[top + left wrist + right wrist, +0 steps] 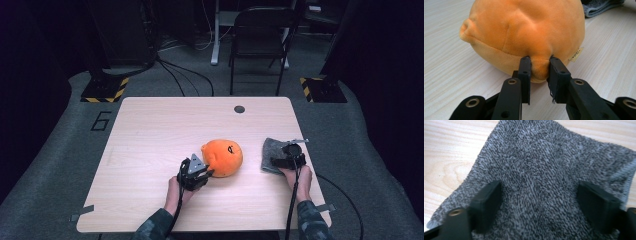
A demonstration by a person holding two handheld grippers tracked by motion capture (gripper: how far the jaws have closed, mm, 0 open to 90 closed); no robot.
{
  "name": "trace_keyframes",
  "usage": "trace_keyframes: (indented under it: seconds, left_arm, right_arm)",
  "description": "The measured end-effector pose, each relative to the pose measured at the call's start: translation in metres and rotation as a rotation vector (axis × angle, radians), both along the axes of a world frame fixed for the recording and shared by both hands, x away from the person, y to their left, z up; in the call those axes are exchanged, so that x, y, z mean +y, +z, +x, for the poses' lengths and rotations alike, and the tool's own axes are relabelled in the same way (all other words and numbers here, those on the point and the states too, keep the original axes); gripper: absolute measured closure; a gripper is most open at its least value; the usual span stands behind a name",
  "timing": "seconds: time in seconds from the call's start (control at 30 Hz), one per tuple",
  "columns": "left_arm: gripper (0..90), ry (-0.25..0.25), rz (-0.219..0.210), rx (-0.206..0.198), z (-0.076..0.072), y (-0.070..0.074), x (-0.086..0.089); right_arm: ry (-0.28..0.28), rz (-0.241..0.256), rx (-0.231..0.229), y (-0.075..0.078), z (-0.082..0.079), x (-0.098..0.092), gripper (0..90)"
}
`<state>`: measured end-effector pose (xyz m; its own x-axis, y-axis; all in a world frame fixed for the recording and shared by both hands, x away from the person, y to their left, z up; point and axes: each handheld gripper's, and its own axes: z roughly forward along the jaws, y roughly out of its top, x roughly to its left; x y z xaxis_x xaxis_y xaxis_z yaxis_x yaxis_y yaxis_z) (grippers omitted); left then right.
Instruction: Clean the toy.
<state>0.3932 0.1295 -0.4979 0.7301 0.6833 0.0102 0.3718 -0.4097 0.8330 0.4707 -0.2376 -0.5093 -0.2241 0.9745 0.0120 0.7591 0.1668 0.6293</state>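
A round orange plush toy (223, 156) lies near the middle of the wooden table (150, 150). My left gripper (197, 172) is at its near left side, shut on a fold of the plush (539, 67) pinched between the two black jaws. A folded grey towel (272, 152) lies to the right of the plush. My right gripper (290, 157) hovers right over the towel (544, 170), pointing down, jaws spread wide with nothing between them.
A dark grommet hole (239, 109) sits near the table's far edge. A black chair (260, 35) stands on the floor beyond the table. Bare tabletop lies to the left and far side.
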Motion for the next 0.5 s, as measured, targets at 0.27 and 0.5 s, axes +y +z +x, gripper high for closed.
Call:
trace_keyframes:
  seconds: [0.27,0.5]
  left_arm:
    - [75.8,0.003,-0.014,-0.005,0.000,-0.001,0.001]
    - [76.8,-0.001,-0.022,-0.004,0.001,-0.001,0.001]
  right_arm:
    - [0.031,0.040,-0.027,0.003,-0.006,0.001,73.1]
    - [0.088,0.131,-0.091,0.030,-0.017,0.010,74.3]
